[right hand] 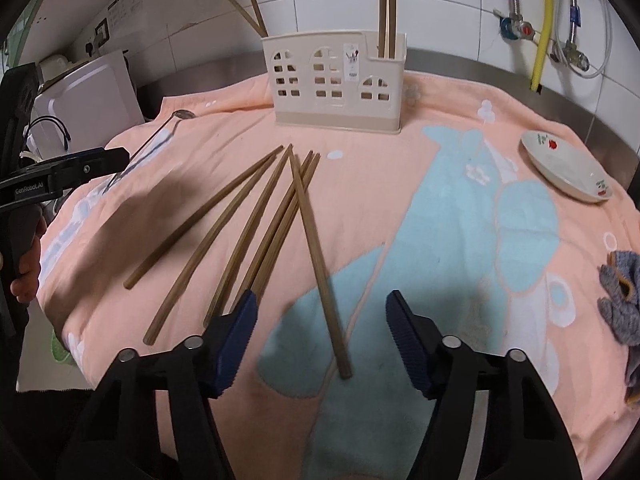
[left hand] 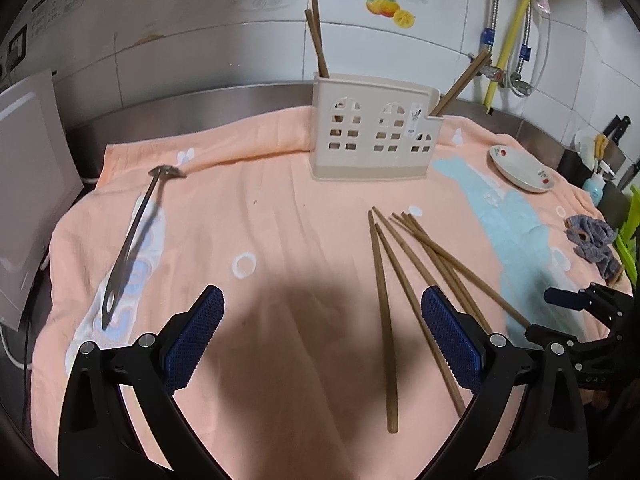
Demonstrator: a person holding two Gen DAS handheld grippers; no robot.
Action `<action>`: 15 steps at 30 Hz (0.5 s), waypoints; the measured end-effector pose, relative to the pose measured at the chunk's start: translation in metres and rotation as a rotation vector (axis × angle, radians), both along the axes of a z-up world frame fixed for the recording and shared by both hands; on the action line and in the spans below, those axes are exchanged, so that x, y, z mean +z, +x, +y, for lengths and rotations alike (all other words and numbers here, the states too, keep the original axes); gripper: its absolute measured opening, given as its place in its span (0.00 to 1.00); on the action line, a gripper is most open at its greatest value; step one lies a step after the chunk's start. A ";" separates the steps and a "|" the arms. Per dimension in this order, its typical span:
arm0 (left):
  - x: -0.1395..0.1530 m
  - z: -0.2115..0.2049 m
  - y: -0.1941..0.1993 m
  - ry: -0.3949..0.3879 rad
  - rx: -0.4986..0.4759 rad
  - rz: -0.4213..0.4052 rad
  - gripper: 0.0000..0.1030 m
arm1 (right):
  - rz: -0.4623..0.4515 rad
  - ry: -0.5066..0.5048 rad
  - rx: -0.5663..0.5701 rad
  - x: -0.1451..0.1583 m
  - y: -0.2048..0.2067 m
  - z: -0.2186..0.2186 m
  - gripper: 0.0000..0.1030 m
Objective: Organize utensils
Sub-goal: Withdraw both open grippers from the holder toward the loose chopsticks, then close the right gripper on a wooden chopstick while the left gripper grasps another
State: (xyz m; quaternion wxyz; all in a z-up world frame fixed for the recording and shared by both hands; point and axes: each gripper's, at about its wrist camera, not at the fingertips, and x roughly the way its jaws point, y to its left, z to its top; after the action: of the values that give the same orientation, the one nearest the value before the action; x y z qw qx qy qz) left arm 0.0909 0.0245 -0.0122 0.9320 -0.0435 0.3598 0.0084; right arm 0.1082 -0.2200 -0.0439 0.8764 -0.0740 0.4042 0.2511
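Blue-padded fingers (right hand: 236,332) of the right hand-held gripper (right hand: 320,340) are seen parted, with the near end of one loose chopstick (right hand: 320,268) lying between them, untouched. Six more chopsticks (right hand: 240,232) are fanned out just to its left on the peach towel (right hand: 400,184) that covers the counter. The left hand-held gripper (left hand: 320,340) is likewise held open, with nothing between its pads and bare towel beneath. A metal ladle (left hand: 132,236) is laid well to its left. Behind, a beige utensil holder (right hand: 336,80) is stood upright on the towel, with two chopsticks in each end compartment. A small dish (right hand: 568,168) is set to the right.
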 end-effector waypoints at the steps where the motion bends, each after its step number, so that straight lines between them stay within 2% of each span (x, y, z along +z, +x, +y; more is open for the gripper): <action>1: -0.001 0.000 -0.001 0.001 0.002 0.004 0.95 | 0.004 -0.002 0.000 -0.002 0.000 0.000 0.56; 15: -0.009 0.005 -0.007 -0.012 0.009 0.023 0.95 | 0.035 0.011 -0.004 -0.011 0.002 -0.004 0.28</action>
State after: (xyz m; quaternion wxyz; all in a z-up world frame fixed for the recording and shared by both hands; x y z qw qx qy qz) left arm 0.0834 0.0291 -0.0208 0.9275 -0.0507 0.3703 0.0110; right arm 0.1106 -0.2237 -0.0549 0.8702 -0.0640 0.4181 0.2527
